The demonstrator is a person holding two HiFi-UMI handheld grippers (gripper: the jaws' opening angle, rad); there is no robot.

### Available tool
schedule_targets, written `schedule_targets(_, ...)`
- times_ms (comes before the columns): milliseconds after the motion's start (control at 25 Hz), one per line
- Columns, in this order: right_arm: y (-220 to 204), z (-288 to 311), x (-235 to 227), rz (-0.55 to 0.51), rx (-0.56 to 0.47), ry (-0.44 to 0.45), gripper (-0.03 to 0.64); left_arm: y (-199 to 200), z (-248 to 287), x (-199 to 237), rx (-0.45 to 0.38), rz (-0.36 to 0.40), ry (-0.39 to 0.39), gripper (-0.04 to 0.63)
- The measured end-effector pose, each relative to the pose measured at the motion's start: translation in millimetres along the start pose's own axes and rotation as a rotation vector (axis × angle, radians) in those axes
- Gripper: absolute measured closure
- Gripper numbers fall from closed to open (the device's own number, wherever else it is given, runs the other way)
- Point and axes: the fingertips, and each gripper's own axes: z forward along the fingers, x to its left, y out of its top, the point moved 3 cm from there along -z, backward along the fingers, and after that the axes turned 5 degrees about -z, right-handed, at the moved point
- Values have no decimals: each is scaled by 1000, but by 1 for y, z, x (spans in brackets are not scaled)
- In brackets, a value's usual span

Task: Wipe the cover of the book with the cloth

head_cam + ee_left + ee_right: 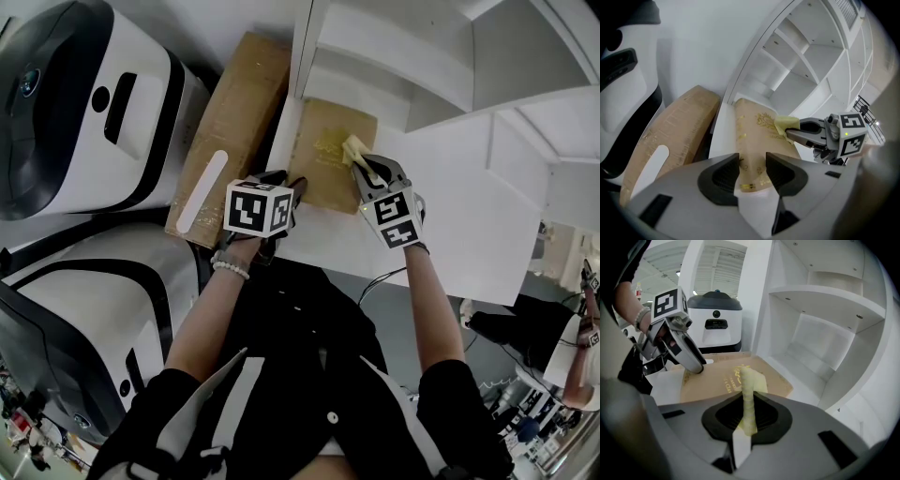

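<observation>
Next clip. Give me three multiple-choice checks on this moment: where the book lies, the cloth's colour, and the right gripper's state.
1. Where does the book lie?
A: on a cardboard box
B: on the white surface
C: on the floor

2. What colour is the cloth?
A: blue
B: red
C: yellow

3. The right gripper is:
A: shut on the cloth
B: open and empty
C: shut on the book

Answers:
1 B, the head view shows the book flat on the white surface.
2 C, it looks pale yellow in every view.
3 A, the right gripper view shows the jaws pinching the cloth strip.
</observation>
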Motion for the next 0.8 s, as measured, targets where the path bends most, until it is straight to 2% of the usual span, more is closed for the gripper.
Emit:
schedule_targets(360, -3, -16, 41, -43, -31, 123, 580, 1, -1, 1, 1, 3, 14, 416)
schedule_targets(800, -12, -37, 78, -80, -34, 261, 580, 0, 1, 0, -4, -5, -5, 416)
